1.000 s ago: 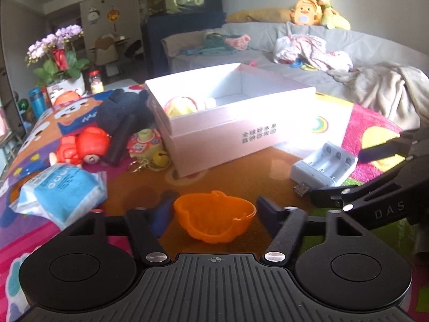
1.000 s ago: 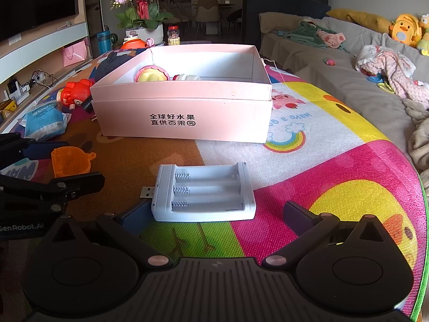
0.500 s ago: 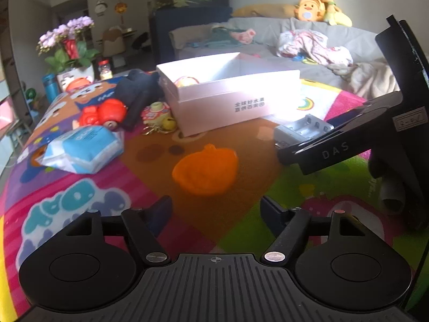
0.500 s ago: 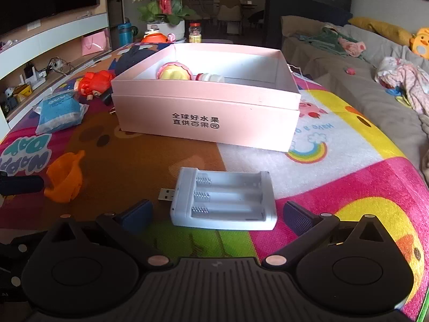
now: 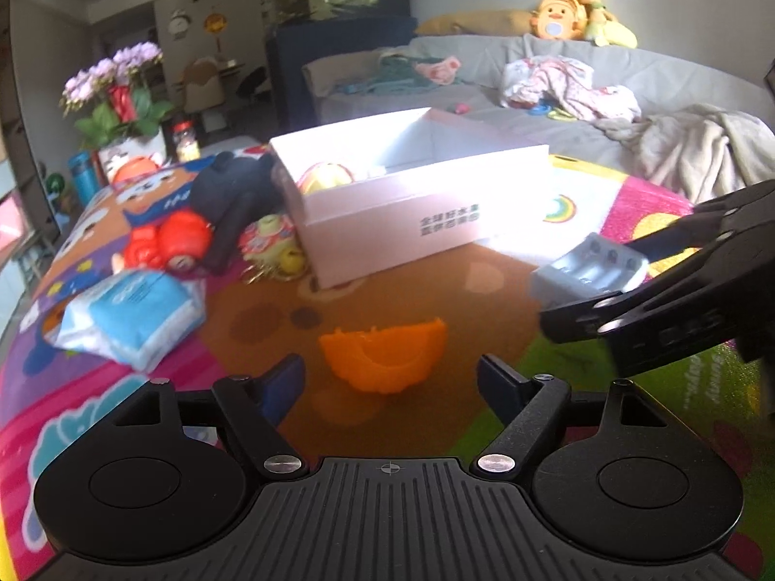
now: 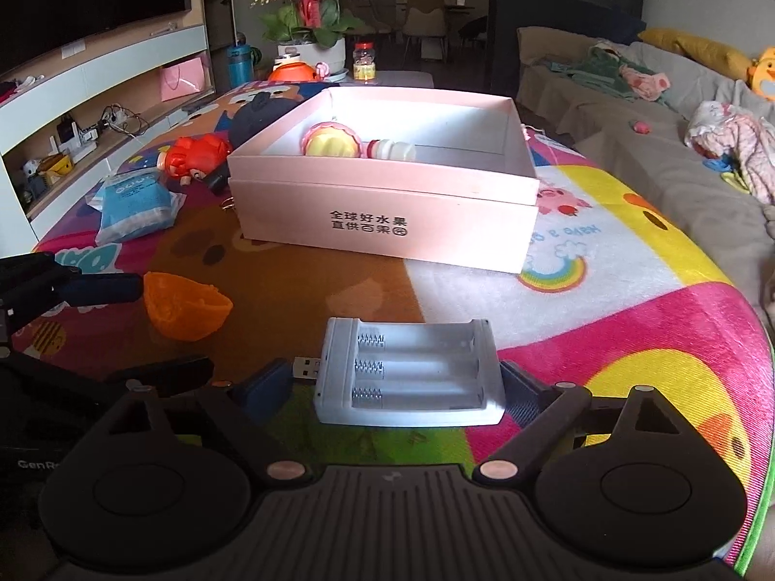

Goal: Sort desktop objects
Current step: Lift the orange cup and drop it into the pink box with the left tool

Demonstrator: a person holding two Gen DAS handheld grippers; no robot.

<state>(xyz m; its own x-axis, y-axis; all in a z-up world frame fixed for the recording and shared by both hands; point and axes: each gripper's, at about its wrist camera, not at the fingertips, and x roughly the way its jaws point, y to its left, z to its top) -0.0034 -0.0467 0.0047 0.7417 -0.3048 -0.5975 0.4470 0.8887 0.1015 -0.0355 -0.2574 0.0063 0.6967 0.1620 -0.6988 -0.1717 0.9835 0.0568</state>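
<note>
On the counter's bright cartoon-printed cover (image 6: 629, 319), the largest thing is an open pale pink cardboard box (image 6: 387, 222) with dark printed characters on its near wall. Inside it, against the left end, lie a round yellow and pink toy (image 6: 332, 141) and a small white bottle with a red neck (image 6: 391, 150). Left of the box rest a dark plush toy (image 5: 227, 193), a red plastic figure (image 5: 169, 244) and a blue and white soft packet (image 5: 133, 312), each apart from the box.

Nearer the cameras, a white plastic three-slot battery charger with a USB plug (image 6: 407, 377) lies flat on the cover, in front of the box and well clear of it. The right hand-held gripper (image 6: 392, 389) straddles it: its jaws have just been closing, the right pad looks to meet the charger's end, while the left pad stands just off the plug, so the charger is between them but not visibly pinched.

Left of the charger, an orange plastic cup-shaped mould (image 5: 385, 356) sits tilted on the brown patch of the cover. The left hand-held gripper (image 5: 390, 380) has its jaws spread, having just been opening; the mould lies just ahead of them, free of both pads.
</note>
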